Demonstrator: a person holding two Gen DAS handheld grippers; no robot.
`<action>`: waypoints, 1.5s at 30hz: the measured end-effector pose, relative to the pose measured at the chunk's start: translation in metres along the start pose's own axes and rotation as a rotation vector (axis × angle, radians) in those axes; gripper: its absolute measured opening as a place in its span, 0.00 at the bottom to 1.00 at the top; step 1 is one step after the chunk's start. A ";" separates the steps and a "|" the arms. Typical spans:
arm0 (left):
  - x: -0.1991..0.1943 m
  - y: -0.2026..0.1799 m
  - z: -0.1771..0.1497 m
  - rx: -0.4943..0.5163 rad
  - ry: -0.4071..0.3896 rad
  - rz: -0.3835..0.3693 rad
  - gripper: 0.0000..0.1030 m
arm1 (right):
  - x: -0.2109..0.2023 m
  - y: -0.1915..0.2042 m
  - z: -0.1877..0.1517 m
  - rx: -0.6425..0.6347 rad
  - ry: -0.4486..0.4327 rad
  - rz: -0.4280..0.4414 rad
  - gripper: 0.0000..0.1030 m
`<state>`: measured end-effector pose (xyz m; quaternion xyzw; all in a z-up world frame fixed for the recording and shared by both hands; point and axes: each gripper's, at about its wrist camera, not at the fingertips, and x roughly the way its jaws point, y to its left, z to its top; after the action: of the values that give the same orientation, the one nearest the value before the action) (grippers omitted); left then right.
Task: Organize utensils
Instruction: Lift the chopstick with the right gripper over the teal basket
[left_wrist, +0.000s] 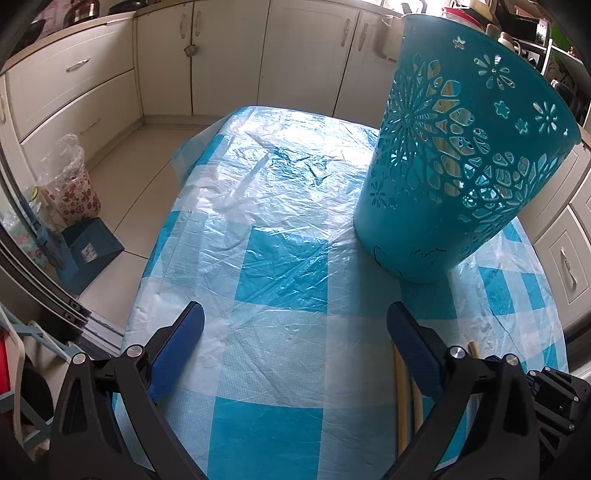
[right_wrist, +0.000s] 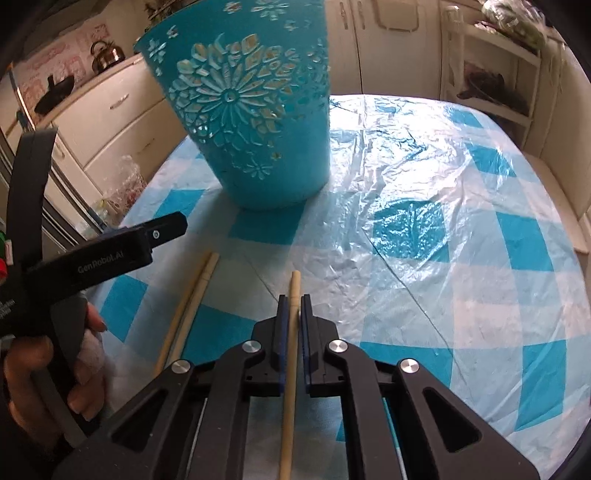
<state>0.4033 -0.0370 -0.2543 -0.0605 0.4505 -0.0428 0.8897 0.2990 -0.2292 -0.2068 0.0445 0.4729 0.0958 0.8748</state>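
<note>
Up close, the right hand-held gripper (right_wrist: 291, 301) pinches a slim, pale wooden chopstick (right_wrist: 293, 286) between its blue pads, the stick's long axis running straight along the fingers, its blunt tip pointing toward the basket (right_wrist: 255, 147). That basket is teal plastic, tapered, pierced with flower cut-outs, standing on the tabletop (right_wrist: 424, 258) under crinkled clear film over blue-and-white checks. Two more chopsticks (right_wrist: 188, 299) lie side by side left of the pinched one, angled the same way. The left hand-held gripper (left_wrist: 295, 321) hangs spread wide, holding nothing, those chopsticks just beside its right finger.
</note>
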 end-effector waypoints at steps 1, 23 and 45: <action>0.000 0.000 0.000 0.001 0.000 0.000 0.92 | 0.000 0.004 0.000 -0.024 0.003 -0.015 0.07; 0.000 -0.001 0.000 0.005 0.002 0.003 0.92 | -0.088 -0.011 0.029 0.102 -0.253 0.117 0.06; 0.002 -0.003 0.001 0.011 0.005 0.005 0.93 | -0.176 0.020 0.139 0.086 -0.682 0.228 0.06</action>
<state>0.4048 -0.0397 -0.2547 -0.0543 0.4524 -0.0434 0.8891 0.3185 -0.2449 0.0166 0.1633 0.1495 0.1524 0.9632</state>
